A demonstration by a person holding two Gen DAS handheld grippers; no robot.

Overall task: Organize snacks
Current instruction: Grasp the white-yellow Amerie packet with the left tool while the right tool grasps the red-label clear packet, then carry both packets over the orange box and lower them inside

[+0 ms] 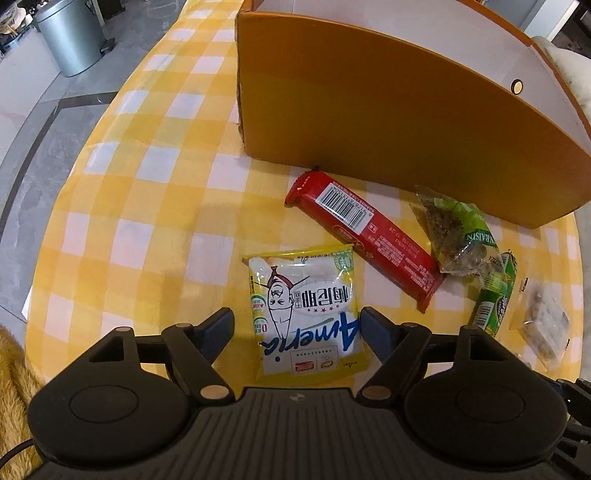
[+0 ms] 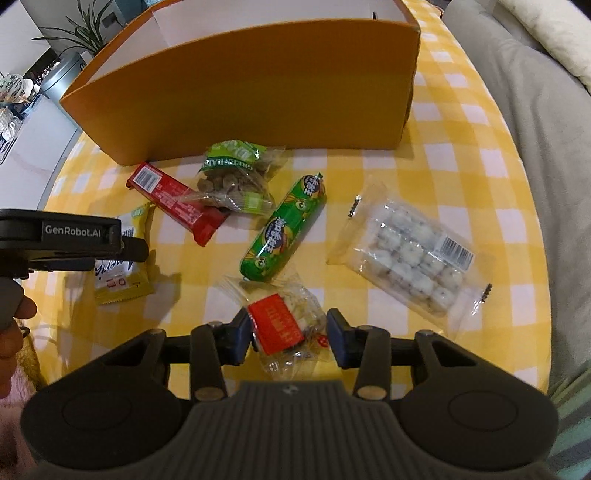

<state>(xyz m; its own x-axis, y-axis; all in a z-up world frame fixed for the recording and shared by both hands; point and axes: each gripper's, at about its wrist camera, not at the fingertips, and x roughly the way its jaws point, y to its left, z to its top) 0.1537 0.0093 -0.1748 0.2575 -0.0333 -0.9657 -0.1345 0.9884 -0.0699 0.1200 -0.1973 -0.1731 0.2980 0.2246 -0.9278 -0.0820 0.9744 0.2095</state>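
Note:
My left gripper [image 1: 297, 328] is open, its fingers on either side of a yellow and white snack packet [image 1: 306, 310] that lies flat on the checked cloth. My right gripper [image 2: 290, 332] is open around a clear packet with a red label [image 2: 284, 325], also lying on the cloth. An open orange cardboard box [image 1: 388, 122] stands behind the snacks; it also shows in the right wrist view [image 2: 258, 96]. The left gripper's body [image 2: 66, 240] shows at the left of the right wrist view, over the yellow packet [image 2: 122, 273].
On the cloth lie a red bar [image 2: 177, 203], a clear bag of green raisins [image 2: 236, 177], a green sausage-shaped roll [image 2: 284, 229] and a clear pack of white sweets [image 2: 413, 254]. A grey bin [image 1: 70, 33] stands on the floor. A grey sofa [image 2: 546, 155] is to the right.

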